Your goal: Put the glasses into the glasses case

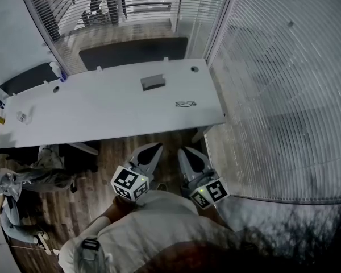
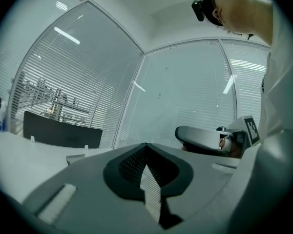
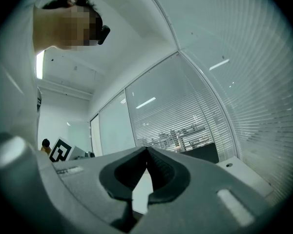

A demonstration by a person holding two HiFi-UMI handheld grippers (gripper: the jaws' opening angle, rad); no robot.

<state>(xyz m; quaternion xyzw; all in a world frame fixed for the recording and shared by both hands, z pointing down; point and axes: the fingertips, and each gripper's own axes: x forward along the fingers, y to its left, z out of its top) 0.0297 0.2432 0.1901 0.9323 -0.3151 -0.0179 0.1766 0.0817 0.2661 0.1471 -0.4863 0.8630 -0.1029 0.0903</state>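
On the white table (image 1: pixel 102 110) a grey glasses case (image 1: pixel 153 82) lies near the back middle. Dark-rimmed glasses (image 1: pixel 186 103) lie to its right, nearer the front edge. Both grippers hang below the table's front edge, over the wood floor and close to my body, pointing level toward the table. My left gripper (image 1: pixel 157 147) (image 2: pixel 146 146) is shut with nothing in it. My right gripper (image 1: pixel 183 151) (image 3: pixel 147 150) is beside it, also shut and empty. In the left gripper view the right gripper's body (image 2: pixel 205 138) shows at the right.
A small pale item (image 1: pixel 24 117) lies at the table's left end and a bottle (image 1: pixel 57 69) at its back left corner. Dark panels (image 1: pixel 133 51) stand behind the table. Glass walls with blinds (image 1: pixel 273 95) close the right side. A seated person (image 1: pixel 11 192) is at the lower left.
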